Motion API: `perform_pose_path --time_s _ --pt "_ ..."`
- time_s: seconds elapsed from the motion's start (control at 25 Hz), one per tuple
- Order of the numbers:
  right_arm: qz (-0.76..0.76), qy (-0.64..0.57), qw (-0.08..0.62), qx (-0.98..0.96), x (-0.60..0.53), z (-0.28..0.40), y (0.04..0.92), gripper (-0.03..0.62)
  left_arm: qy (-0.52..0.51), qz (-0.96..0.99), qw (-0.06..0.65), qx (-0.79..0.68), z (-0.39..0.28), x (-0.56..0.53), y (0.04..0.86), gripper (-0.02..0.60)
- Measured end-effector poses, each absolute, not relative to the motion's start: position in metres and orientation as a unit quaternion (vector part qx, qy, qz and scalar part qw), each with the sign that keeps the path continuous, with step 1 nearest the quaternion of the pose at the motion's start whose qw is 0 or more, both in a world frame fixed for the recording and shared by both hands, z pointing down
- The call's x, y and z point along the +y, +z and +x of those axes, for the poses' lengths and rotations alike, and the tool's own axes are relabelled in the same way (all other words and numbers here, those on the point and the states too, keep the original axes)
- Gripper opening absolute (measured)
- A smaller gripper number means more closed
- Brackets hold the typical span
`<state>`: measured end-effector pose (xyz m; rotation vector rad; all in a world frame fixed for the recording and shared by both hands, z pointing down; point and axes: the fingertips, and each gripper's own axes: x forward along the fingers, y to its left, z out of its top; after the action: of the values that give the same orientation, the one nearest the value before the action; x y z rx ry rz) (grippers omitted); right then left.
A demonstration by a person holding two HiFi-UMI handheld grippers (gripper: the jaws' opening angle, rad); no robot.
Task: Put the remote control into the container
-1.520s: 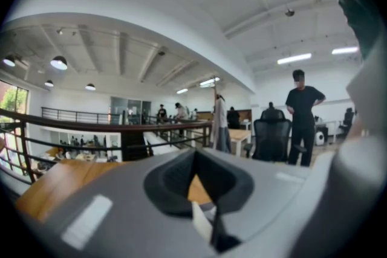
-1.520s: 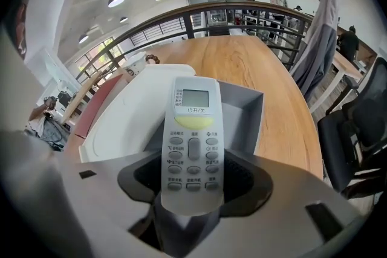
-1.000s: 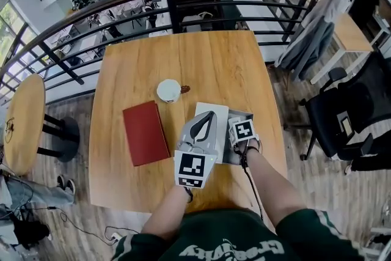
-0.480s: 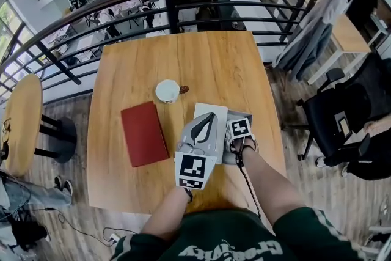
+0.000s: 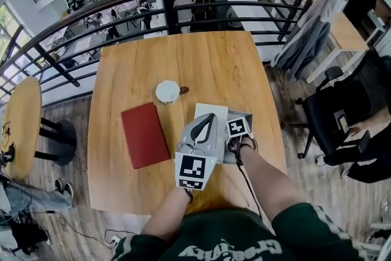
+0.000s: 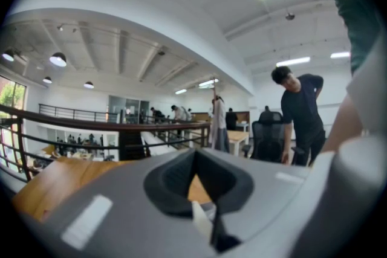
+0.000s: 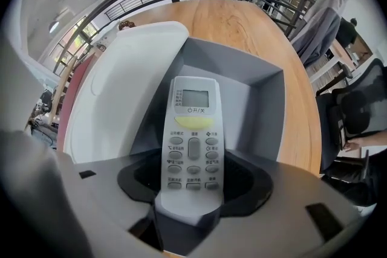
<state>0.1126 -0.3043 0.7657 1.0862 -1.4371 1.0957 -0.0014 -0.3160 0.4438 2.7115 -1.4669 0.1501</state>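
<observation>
While the right gripper clamps the remote control by its lower end, top over the open grey container, a tilted release risks snagging a wall. Left gripper: jaws together, empty, over the white lid alongside. Also on the table: red book and cup, both clear.
</observation>
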Motion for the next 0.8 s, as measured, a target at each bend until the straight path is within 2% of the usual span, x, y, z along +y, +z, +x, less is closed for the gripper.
perform_pose_path --time_s 0.8 --pt "0.445 0.438 0.498 -0.602 -0.3018 0.1128 0.7710 0.265 0.048 0.882 0.035 -0.467 -0.0053 -0.3119 0.4490 0.000"
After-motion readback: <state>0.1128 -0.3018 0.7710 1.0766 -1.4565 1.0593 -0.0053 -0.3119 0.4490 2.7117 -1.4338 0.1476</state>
